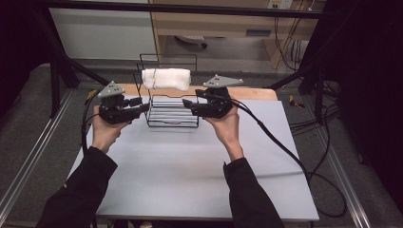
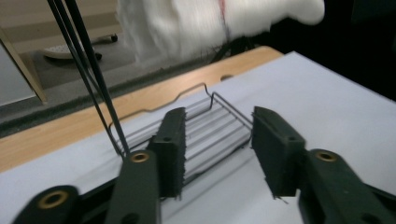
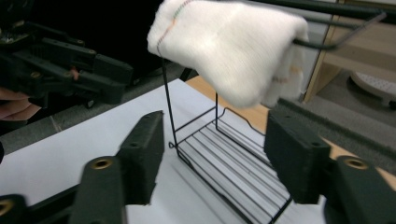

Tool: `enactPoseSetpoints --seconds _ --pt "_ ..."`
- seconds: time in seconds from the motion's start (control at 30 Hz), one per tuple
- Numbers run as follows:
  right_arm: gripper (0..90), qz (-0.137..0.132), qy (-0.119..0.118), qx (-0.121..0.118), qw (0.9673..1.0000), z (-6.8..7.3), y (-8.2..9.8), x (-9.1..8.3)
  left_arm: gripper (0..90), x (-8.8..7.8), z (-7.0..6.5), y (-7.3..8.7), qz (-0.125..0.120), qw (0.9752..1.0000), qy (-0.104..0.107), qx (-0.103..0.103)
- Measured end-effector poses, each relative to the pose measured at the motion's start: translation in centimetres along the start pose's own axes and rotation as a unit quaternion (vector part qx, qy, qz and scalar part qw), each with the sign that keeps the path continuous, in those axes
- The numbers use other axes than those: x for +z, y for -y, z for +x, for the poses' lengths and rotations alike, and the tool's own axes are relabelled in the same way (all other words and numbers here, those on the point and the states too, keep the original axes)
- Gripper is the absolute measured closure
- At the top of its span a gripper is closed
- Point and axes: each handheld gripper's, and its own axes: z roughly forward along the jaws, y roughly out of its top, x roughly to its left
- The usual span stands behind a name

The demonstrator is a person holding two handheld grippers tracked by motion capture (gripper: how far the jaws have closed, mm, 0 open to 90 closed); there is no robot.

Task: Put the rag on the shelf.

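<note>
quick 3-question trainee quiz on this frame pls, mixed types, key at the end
1. True or false: the white towel lies flat on the table.
2. Multiple choice: the left tool and the right tool are A) both clamped on the towel, B) both open with nothing between their jaws, C) one open and one clamped on the rack.
3. Fill in: the towel hangs over the top bar of the black wire ____.

Key
1. False: it is draped over the top of the rack, off the table.
2. B: in each gripper view the jaws stand apart with nothing between them, one tool at each side of the rack.
3. rack
</note>
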Motion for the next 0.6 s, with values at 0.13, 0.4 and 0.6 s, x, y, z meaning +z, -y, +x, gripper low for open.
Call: enactPoseSetpoints --seconds 0.13,0.4,0.6 --pt "25.8 0.008 -0.003 0.016 0.9998 -0.9 1.6 -1.2 37.7 -0.1 0.0 2.3 0.017 0.9998 0.001 0.002" --pt "8.8 0.026 -0.004 0.054 0.9982 -2.8 5.7 -3.3 14.7 0.0 0.0 6.3 0.047 0.9989 -0.007 0.000" --pt "4.3 0.039 -0.004 0.070 0.9968 -3.9 8.9 -5.0 8.2 -0.2 0.0 8.8 0.057 0.9984 0.000 0.000"
